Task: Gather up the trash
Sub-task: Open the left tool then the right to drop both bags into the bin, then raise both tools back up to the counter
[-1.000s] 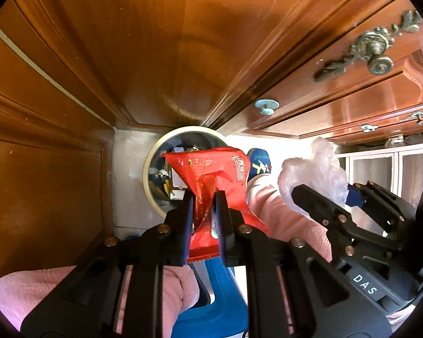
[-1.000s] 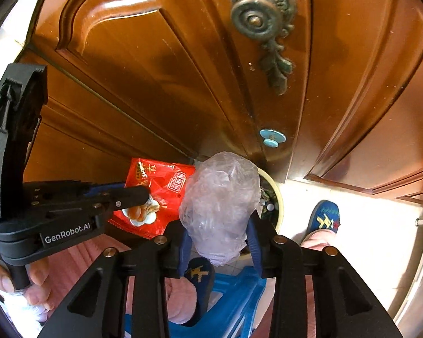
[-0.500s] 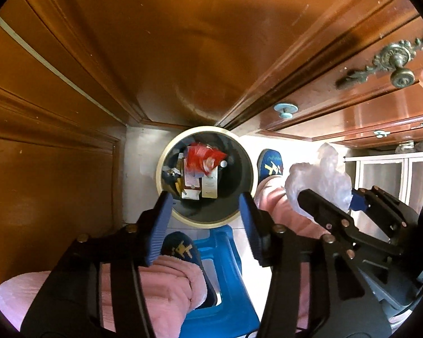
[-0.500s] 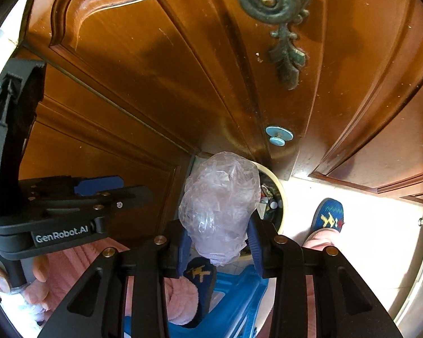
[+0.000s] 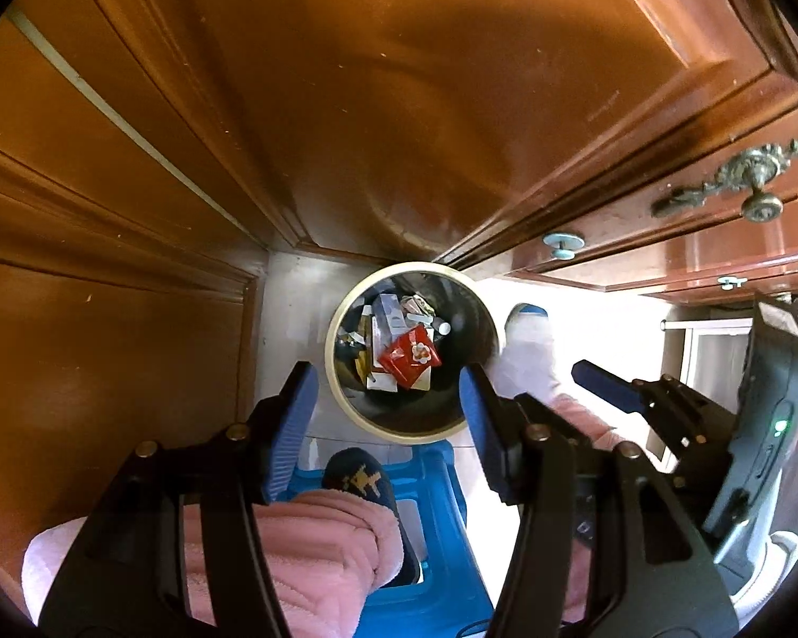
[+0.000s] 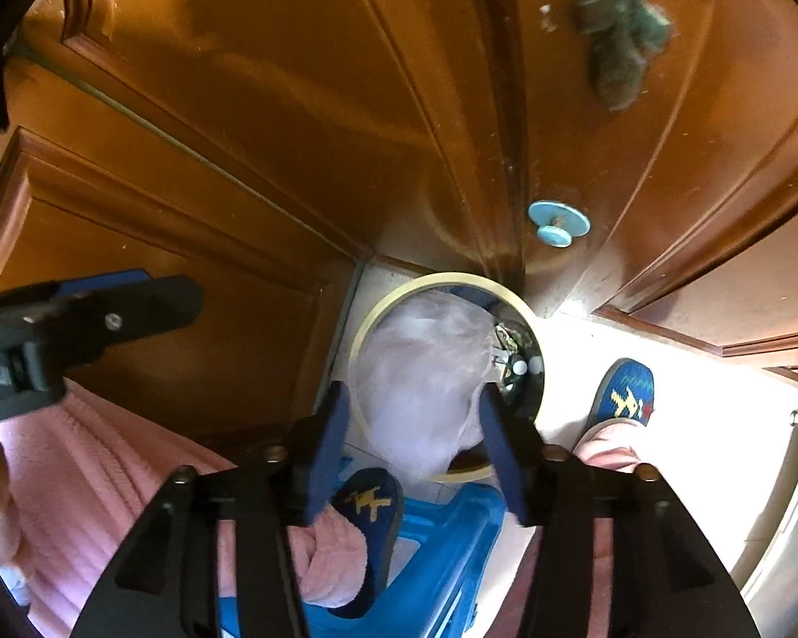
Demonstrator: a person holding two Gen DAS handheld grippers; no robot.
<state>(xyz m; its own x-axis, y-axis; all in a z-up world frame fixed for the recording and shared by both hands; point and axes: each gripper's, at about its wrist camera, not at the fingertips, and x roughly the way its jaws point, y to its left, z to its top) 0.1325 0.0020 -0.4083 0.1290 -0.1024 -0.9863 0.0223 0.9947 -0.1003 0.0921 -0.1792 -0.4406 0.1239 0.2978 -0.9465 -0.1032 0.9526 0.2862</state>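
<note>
A round bin with a cream rim (image 5: 346, 414) stands on the floor below, holding several scraps. The red snack wrapper (image 5: 409, 359) lies inside it on top. My left gripper (image 5: 385, 399) hangs straight above the bin, its jaws opening with nothing between them. In the right wrist view a crumpled clear plastic bag (image 6: 425, 377), blurred, sits between the blue pads of my right gripper (image 6: 415, 436) over the bin rim (image 6: 362, 340). Those jaws are opening and the bag looks loose between them. The left gripper (image 6: 149, 303) shows at that view's left edge.
Brown wooden cabinet doors (image 5: 346, 106) rise close behind the bin, with an ornate brass handle (image 5: 755, 186) and a pale blue knob (image 6: 558, 223). A blue plastic stool (image 5: 431, 531), pink-clad legs and blue slippers (image 6: 625, 393) crowd the near floor.
The left gripper opened and the red wrapper dropped into the bin. The right jaws spread apart and the plastic bag, gripped before, has shifted towards the bin.
</note>
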